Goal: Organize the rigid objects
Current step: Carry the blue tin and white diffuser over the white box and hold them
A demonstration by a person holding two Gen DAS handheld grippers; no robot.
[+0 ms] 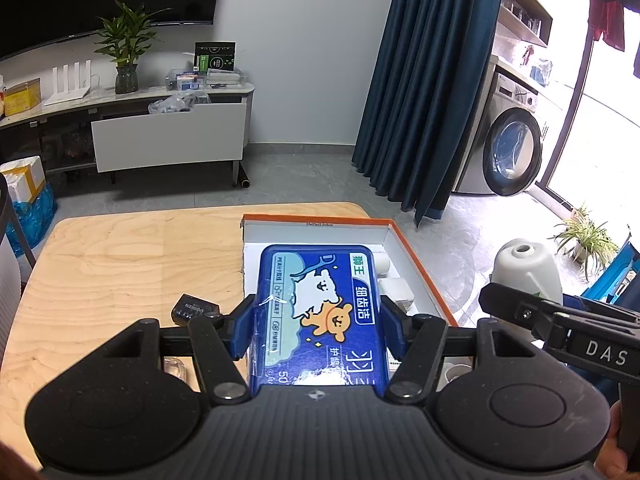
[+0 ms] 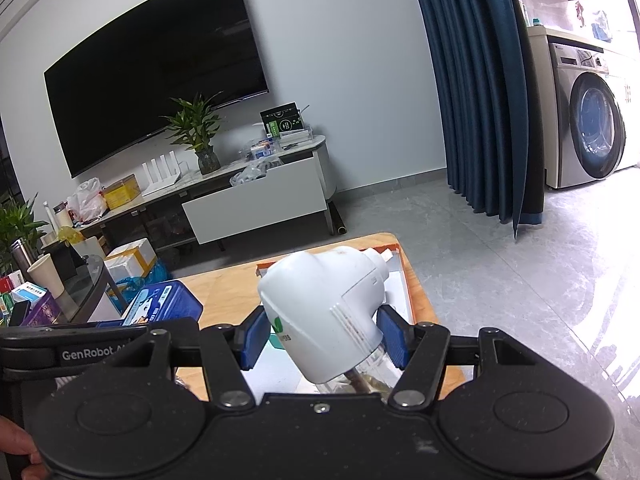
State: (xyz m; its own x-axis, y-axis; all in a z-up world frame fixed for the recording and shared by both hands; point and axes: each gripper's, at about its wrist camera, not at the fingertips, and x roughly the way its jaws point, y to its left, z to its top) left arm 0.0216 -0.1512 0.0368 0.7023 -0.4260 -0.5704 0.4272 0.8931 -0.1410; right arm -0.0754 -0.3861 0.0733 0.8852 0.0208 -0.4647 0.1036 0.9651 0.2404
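Left claw [image 1: 316, 326] clamps glossy blue rectangular case [image 1: 318, 308]; right claw [image 2: 325, 334] grips rounded white plastic bottle [image 2: 326, 312].

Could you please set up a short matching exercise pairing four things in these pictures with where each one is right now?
Things:
1. blue floss box
2. white plastic device
3. small black box
4. orange-rimmed tray

Places:
A. lying loose on the wooden table
B. clamped in the right claw
C. sitting at the table's far right
D. clamped in the left claw

Pairs: 1-D, 2-B, 3-A, 4-C
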